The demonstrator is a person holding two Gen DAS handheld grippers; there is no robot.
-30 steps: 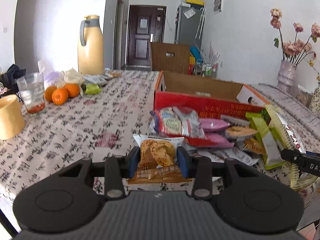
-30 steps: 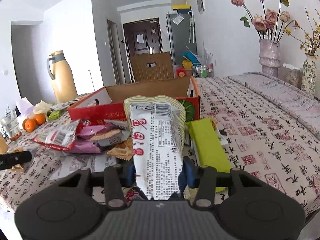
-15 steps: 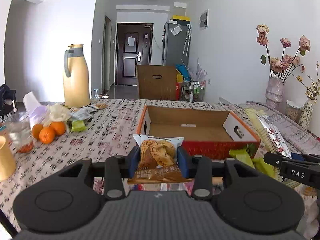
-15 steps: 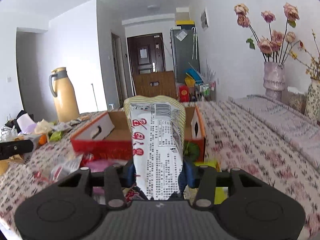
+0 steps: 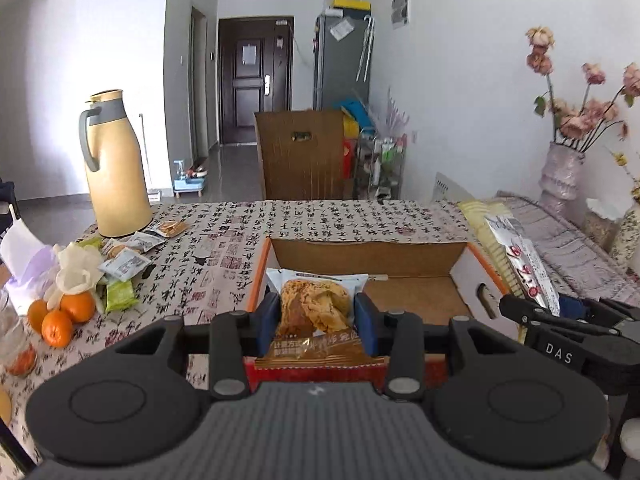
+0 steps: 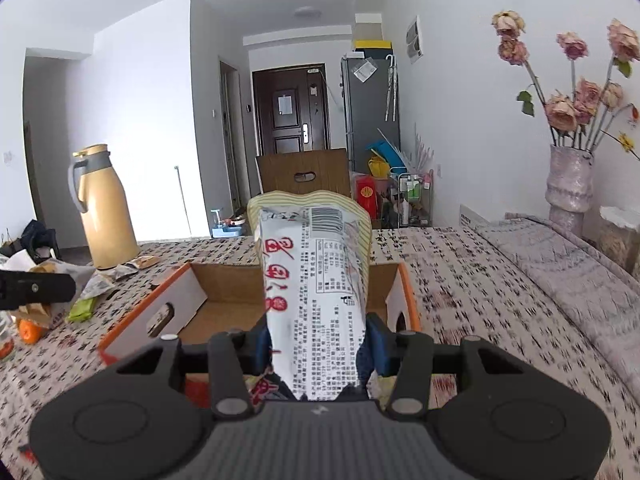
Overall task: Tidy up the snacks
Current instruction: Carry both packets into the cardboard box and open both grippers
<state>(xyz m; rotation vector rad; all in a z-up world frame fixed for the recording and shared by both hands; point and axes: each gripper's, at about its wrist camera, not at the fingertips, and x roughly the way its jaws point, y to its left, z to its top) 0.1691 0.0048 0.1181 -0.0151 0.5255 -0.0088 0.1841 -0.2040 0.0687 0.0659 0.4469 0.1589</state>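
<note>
Both tools have risen from the snack pile to the box near edge: left tool clamps pastry packet, right tool clamps long pack (top-heavy; release early and it tips outside).

A table under a cloth printed with black and red characters carries an open cardboard box with orange edges. At its far left corner stands a tan jug, with small snack packets beside it, a green packet and 3 oranges.
</note>
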